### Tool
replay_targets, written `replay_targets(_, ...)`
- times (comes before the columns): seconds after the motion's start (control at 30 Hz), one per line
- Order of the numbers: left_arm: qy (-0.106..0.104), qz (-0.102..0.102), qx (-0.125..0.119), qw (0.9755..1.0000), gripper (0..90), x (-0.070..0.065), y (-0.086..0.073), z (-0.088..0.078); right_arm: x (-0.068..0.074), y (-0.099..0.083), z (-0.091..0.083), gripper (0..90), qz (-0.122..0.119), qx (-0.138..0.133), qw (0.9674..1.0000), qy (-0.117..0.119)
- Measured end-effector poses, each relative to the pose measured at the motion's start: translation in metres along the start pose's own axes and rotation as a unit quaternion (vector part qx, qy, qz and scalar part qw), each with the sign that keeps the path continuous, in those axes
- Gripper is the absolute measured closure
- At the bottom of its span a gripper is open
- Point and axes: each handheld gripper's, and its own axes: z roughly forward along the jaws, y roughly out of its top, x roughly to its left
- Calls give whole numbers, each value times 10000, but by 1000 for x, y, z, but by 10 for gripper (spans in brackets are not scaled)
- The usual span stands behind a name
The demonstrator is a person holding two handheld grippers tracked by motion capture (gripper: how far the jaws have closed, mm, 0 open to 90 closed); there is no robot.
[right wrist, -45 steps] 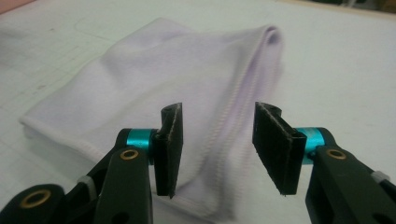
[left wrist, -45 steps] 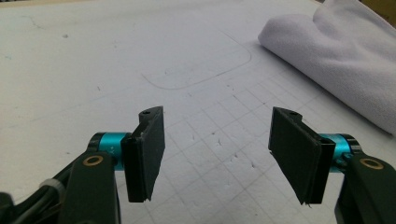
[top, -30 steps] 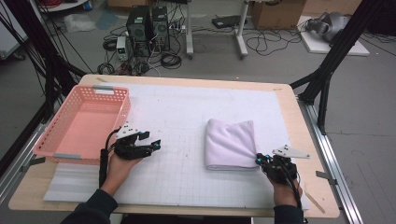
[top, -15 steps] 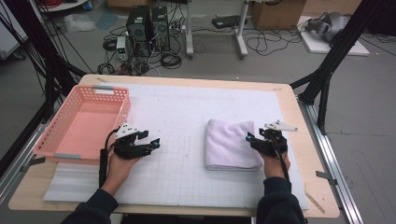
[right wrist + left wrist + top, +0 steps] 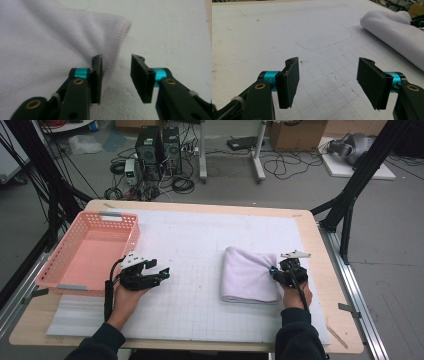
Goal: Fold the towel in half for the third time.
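A folded white towel (image 5: 249, 275) lies flat on the white mat (image 5: 200, 245), right of the middle of the table (image 5: 320, 270). The right gripper (image 5: 276, 273) sits at the towel's right edge, just beside it, with the hand behind it resting on the mat. Its jaws have just been closing and stand part open: in the right gripper view (image 5: 116, 77) one jaw lies over the hemmed edge of the towel (image 5: 45, 50), the other over bare mat, and only a sliver of hem lies between them, not pinched. The left gripper (image 5: 159, 274) rests on the mat near the pink basket (image 5: 60, 270), well apart from the towel, its jaws wide open on nothing (image 5: 328, 85).
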Motion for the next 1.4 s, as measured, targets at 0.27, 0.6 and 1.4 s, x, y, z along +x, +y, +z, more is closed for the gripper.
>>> replay_targets(0.27, -20, -27, -8, 10000, 349, 2, -1, 4, 6, 27, -6, 611, -216, -752, 9956, 514)
replay_targets(0.6, -64, -48, -28, 10000, 350, 3, 0, 4, 19, 40, 53, 611, -466, -369, 9937, 946)
replay_targets(1.4, -88, -345, -173, 9992, 222, 2, 2, 2, 9, -47, -34, 600, -942, -506, 9840, 1427)
